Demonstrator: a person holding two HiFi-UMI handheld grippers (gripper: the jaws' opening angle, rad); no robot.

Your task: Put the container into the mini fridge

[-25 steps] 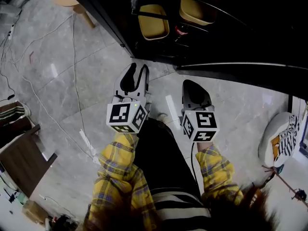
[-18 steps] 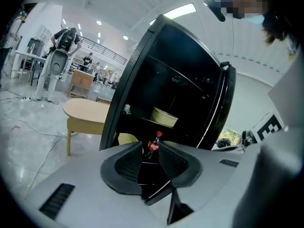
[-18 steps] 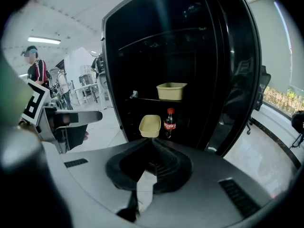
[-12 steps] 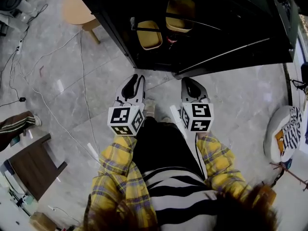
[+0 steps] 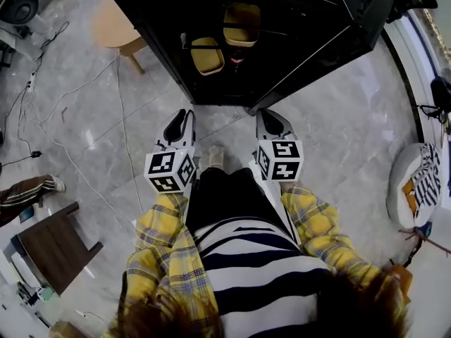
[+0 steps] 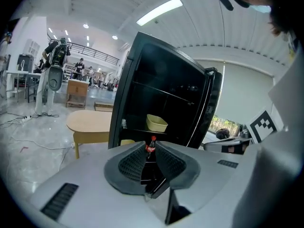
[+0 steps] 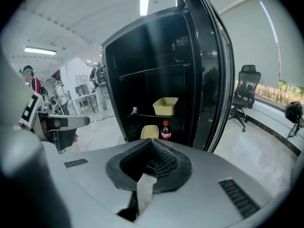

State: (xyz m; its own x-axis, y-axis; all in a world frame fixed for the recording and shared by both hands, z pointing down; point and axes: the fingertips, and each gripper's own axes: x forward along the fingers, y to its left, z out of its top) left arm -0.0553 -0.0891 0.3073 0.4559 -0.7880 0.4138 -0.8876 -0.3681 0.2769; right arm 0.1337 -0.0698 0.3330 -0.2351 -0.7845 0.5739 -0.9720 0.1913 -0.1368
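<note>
The black mini fridge [image 5: 282,20] stands open on the floor. Inside it, one yellow container [image 5: 241,24] sits on the shelf and a second yellow container [image 5: 207,55] lies lower down, beside a cola bottle [image 5: 237,58]. Both grippers hover over the floor just in front of the fridge. My left gripper [image 5: 182,118] is shut with nothing in it. My right gripper [image 5: 270,122] is also shut and empty. The left gripper view looks past the left gripper [image 6: 151,146] at the shelf container [image 6: 156,123]. Beyond the right gripper [image 7: 152,144], the right gripper view shows both containers [image 7: 165,106] and the bottle [image 7: 166,130].
The fridge door [image 7: 213,80] stands open at the right. A round wooden table [image 5: 116,27] is left of the fridge. Cables [image 5: 120,118] trail over the floor. A dark wooden stool [image 5: 53,248] sits at lower left and an office chair [image 7: 247,87] at the right.
The left gripper's jaws have closed from a wide gap to shut. Both grippers have drawn back from the fridge, and the whole fridge now shows from farther off.
</note>
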